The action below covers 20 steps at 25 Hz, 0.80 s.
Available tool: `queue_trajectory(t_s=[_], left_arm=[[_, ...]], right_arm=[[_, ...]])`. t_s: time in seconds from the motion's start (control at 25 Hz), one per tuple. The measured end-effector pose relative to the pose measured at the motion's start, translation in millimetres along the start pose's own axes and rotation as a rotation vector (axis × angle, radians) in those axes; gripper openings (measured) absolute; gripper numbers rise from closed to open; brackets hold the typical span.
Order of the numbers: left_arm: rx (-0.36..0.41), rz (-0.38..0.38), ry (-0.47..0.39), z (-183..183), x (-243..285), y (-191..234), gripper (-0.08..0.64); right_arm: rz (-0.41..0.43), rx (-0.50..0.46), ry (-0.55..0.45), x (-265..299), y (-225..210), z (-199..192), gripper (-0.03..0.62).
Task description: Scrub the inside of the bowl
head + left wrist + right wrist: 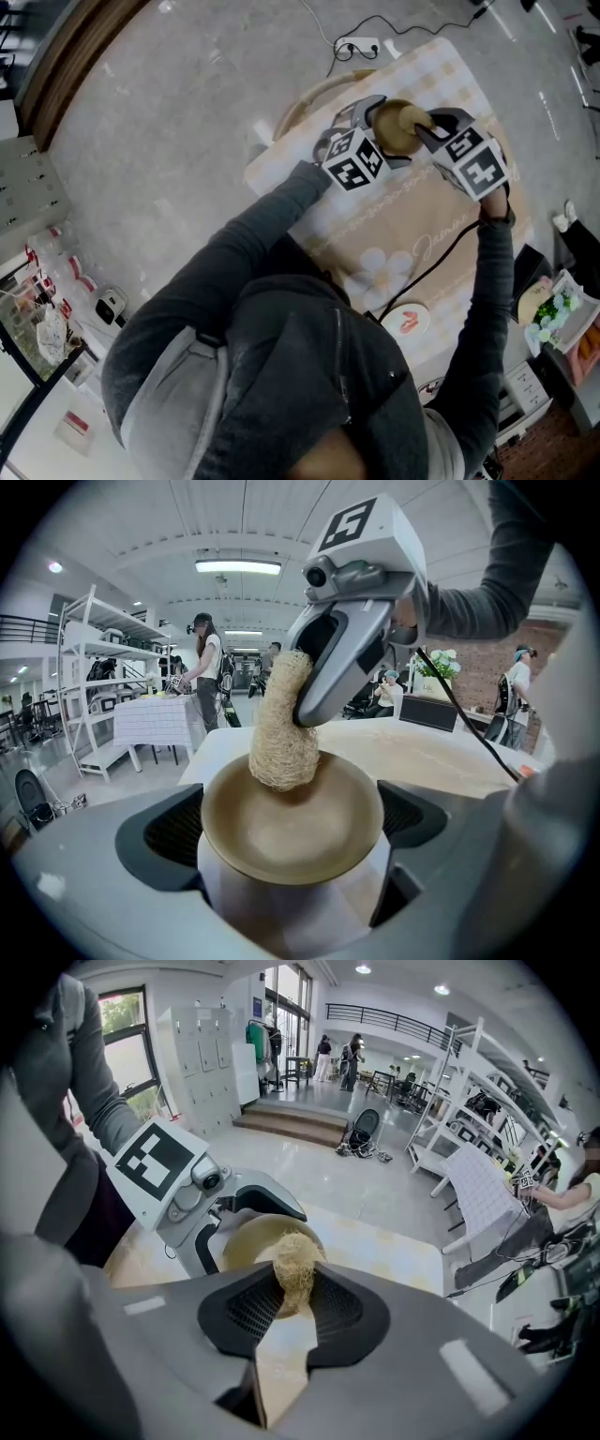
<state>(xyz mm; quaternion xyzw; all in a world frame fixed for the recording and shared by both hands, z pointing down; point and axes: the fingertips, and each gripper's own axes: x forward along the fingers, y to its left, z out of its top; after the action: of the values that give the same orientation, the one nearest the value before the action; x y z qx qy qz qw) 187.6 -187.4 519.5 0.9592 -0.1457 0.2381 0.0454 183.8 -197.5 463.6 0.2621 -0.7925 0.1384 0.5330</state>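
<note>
The left tongs (292, 823) are clamping a tan bowl (281, 841) between their pads, gripping it at opposite sides of its rim and holding it up above the cloth-covered tabletop (375, 234). The bowl's mouth is facing up and toward the right tongs (295, 1307). Those are pinching a fibrous scrubber (281, 733), closed tight on its upper part. The scrubber's long axis is running nearly upright, leaning slightly, and its rounded lower end is pressing against the bowl's inner wall near the far rim.

Checked table (452, 64), flowered beige mat (389, 239)
</note>
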Motion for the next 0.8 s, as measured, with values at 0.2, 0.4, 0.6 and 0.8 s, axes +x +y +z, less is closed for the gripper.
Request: queue_trajectory(t_s=[0.2,0.4,0.6,0.8], left_arm=[[0.001,0.001,0.000,-1,0,0,0.577],[0.002,0.001,0.001,-1,0,0,0.577],[0.002,0.004,0.001,0,-1,0,0.577],[0.003,0.006,0.003,0,-1,0,0.577]], right_arm=[[-0.015,-0.021,0.007,-1,1,-4,0.078],[-0.022,-0.041,0.019,-2,7,-10,0.078],[-0.029,-0.038,0.022,-3,12,-14,0.078],[-0.033,-0.047,0.034,-4,17,-19,0.078]])
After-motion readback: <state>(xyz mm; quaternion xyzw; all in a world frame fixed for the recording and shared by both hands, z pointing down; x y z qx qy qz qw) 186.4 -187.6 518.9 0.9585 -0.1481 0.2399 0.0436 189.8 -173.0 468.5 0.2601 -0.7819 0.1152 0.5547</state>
